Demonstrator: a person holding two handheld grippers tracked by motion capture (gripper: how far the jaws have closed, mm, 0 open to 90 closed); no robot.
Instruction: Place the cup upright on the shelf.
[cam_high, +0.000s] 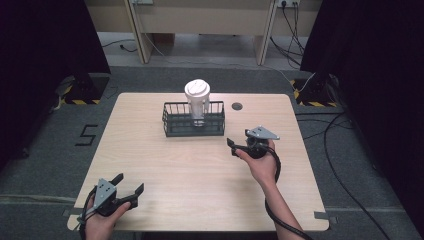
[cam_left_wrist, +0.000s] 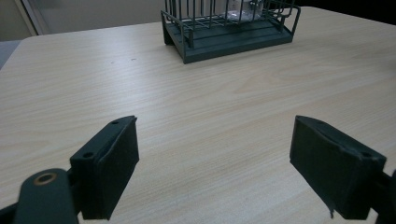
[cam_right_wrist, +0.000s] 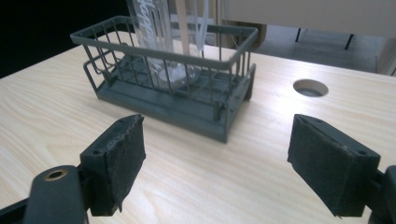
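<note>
The wire basket (cam_high: 193, 119) is taken as the reference point. It sits on the table (cam_high: 150, 160) toward the far edge, its long axis running left to right as the person faces it. Standing upright inside it, about mid-length, is a clear tumbler (cam_high: 198, 102) with a white lid; its long axis is vertical and it rises well above the basket rim. The right gripper (cam_high: 239, 146) is held just in front of the basket's right end, jaws pointing toward it; in the right gripper view the basket (cam_right_wrist: 173, 84) lies ahead and slightly left of the gap between the jaws, with the tumbler (cam_right_wrist: 163, 42) beyond the near rim. Its jaws are spread wide and hold nothing. The left gripper (cam_high: 129, 190) rests near the table's front left corner, well apart from the basket; its jaws are likewise spread and empty, and in the left gripper view the basket (cam_left_wrist: 229, 28) appears far ahead, right of centre. Judgement: the right hand is clearly the nearer and the likelier to act on basket or tumbler. A round hole (cam_high: 237, 106) in the tabletop lies just right of the basket. Writing: pale script runs down the tumbler wall in the right gripper view, too indistinct to read. A dark mark resembling a 5 (cam_high: 86, 135) sits on the floor left of the table.
</note>
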